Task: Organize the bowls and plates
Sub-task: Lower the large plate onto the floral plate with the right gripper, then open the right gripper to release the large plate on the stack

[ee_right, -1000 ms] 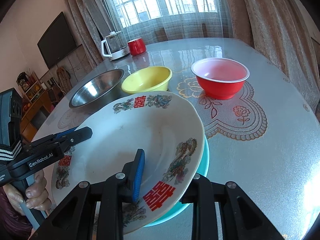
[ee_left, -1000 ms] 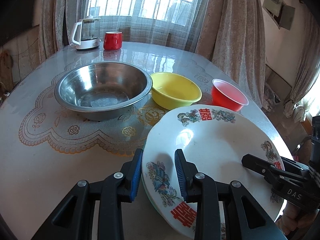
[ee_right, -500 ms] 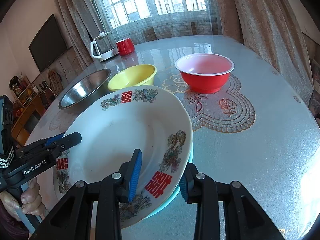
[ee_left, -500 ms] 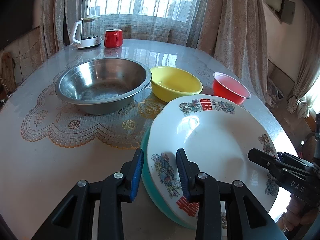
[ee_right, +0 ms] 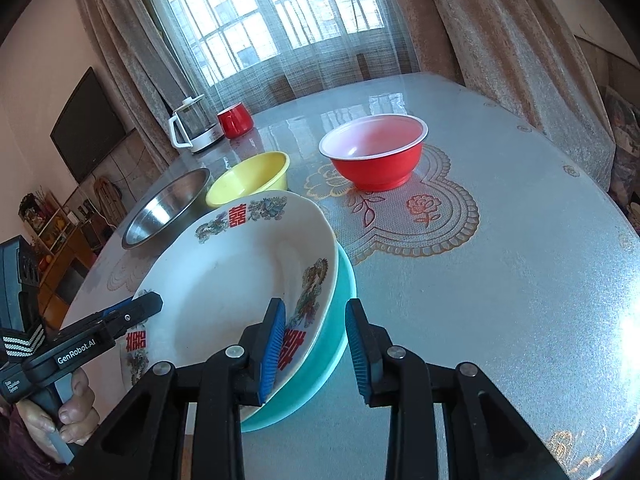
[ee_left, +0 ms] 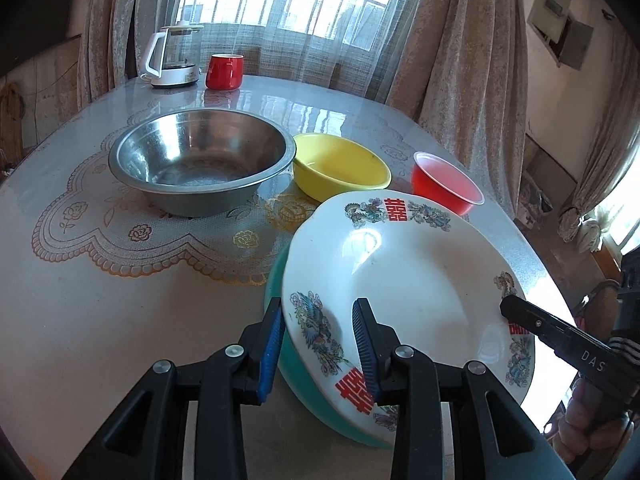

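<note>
Now the white plate (ee_left: 404, 276) with red double-happiness characters and painted birds sits nested on top of a teal plate (ee_left: 298, 364), both resting on the glass-topped table (ee_left: 120, 320). From the left wrist view, the left gripper (ee_left: 318, 344) has its jaws parted, straddling the near rim of the two stacked plates, with one blue pad outside the teal edge and the other over the white plate's face; neither pad is seen pressing on the rim. From the right wrist view, the right gripper (ee_right: 316, 344) straddles the opposite rim in the same way, with its jaws spread and a visible gap between the outer pad and the teal plate. Beyond the plates, a steel bowl (ee_left: 200, 156), a yellow bowl (ee_left: 340, 170) and a red bowl (ee_right: 374, 152) stand in a row on the lace-patterned mat (ee_left: 132, 236), the steel and yellow ones just beside each other. At the far edge near the window stand a glass kettle (ee_left: 174, 58) and a red mug (ee_left: 224, 72).
</note>
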`<state>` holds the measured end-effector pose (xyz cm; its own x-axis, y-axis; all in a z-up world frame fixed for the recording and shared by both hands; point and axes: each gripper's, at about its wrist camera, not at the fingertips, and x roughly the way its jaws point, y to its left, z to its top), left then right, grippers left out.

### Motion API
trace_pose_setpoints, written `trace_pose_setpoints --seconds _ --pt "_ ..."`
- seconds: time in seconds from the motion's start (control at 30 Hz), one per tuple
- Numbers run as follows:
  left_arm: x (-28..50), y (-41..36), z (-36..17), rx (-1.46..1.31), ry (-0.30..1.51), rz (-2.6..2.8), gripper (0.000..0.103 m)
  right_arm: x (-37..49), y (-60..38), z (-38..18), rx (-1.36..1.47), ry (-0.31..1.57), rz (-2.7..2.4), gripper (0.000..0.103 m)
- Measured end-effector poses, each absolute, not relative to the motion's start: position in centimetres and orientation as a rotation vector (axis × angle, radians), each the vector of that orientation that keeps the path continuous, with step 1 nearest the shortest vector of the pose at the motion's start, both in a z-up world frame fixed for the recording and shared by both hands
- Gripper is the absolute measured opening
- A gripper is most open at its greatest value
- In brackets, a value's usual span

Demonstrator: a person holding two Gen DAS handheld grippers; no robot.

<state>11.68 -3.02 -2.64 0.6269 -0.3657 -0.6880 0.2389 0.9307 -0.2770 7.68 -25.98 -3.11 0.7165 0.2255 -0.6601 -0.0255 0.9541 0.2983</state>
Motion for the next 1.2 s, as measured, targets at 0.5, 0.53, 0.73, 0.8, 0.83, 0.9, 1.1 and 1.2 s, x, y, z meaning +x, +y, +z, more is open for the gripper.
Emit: trace_pose_setpoints --seconds 0.5,0.53,0.73,0.8,0.83,0.9,1.1,1.2 --pt "10.6 -2.7 -1.8 -0.133 0.785 -0.276 0.035 8.0 -25.4 -3.6 0.275 0.789 0.134 0.020" --pt "10.5 -2.5 -1.7 -0.130 0.779 -0.266 0.035 8.0 -25.5 -3.6 0.281 0.789 0.136 0.020" --pt "8.9 -1.0 -1.3 -0.109 0.744 -0.205 0.036 7.8 -25.6 -3.2 0.280 0.779 0.123 0.027" --pt "8.6 -0.2 -1.4 -0.115 0.750 -0.190 0.039 7.7 -25.8 -2.5 0.273 0.754 0.104 0.029" --pt "8.4 0.2 -1.5 -0.115 0.752 -0.175 0.039 7.6 -25.8 -2.0 0.268 0.742 0.089 0.032" --pt "8.0 1.2 -1.5 -0.128 0.747 -0.153 0.039 7.7 -25.8 -1.0 0.253 0.715 0.073 0.033" --pt "7.2 4.4 -1.8 -0.160 0.747 -0.084 0.041 8.9 -23.5 2.2 0.217 0.665 0.109 0.038" --pt "6.8 5.9 -2.1 -0.175 0.749 -0.037 0.043 10.0 -21.0 2.8 0.205 0.672 0.173 0.038"
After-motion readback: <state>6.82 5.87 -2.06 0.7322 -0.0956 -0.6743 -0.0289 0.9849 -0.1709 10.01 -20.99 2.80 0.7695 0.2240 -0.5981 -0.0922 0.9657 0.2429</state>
